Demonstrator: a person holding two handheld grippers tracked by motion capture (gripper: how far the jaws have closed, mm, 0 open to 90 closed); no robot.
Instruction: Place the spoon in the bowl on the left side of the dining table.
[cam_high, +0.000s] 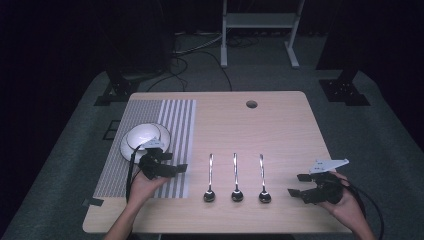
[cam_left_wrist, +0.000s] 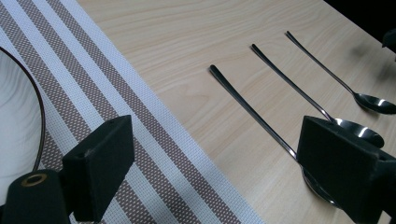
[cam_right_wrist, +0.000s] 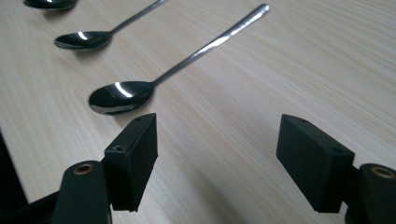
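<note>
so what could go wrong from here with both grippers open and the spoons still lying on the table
The spoons lie flat and thin on the wood, so open fingers may slide off a handle instead of pinching it. They also lie close together: taking one could nudge its neighbour. The left gripper hangs beside the white bowl and could bump its rim.

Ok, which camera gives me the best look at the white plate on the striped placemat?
The high view: it shows the white plate nearly whole on the striped placemat, with the left gripper just in front of it. The left gripper view catches a slice of its dark-edged rim at the left border.
</note>
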